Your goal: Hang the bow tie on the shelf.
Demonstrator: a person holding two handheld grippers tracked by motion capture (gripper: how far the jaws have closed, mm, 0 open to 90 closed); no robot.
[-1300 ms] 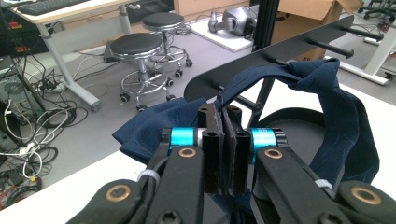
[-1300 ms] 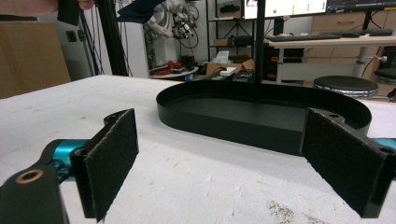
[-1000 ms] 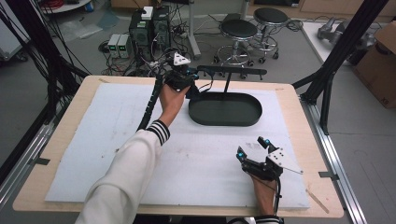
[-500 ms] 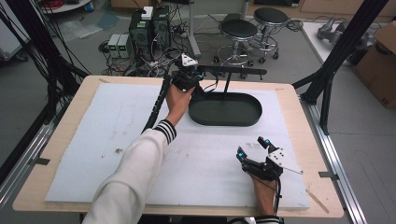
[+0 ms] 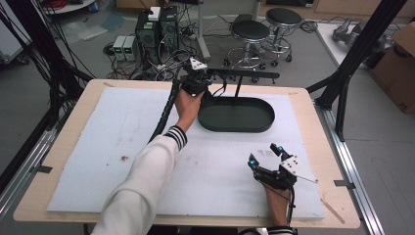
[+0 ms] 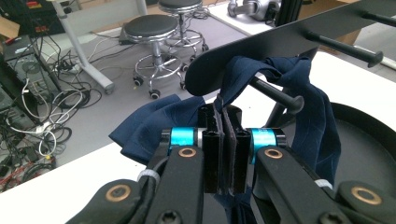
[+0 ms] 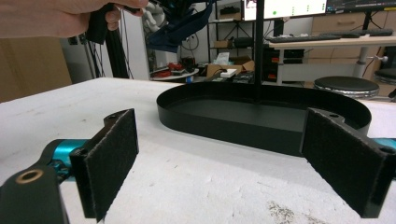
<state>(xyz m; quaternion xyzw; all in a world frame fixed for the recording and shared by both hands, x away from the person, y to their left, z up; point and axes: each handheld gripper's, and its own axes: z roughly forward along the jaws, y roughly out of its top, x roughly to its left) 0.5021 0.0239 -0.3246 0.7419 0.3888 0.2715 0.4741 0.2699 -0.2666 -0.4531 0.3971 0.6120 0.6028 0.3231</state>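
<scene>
A black stand has an oval base tray and a horizontal bar with pegs. In the left gripper view a navy blue cloth hangs over a peg under the bar. My left gripper is shut on a fold of that cloth, and in the high view this gripper sits at the bar's left end. My right gripper rests open on the white mat near the front right. Its pads are wide apart with nothing between them, facing the tray.
A white foam mat covers the wooden table. Black frame poles rise at the right and left. Beyond the far edge stand stools, computer boxes and loose cables. A cardboard box is at the right.
My left hand has shifted a little to the right and farther away, up to the bar's left end, still with the cloth. The right gripper has stayed still.
</scene>
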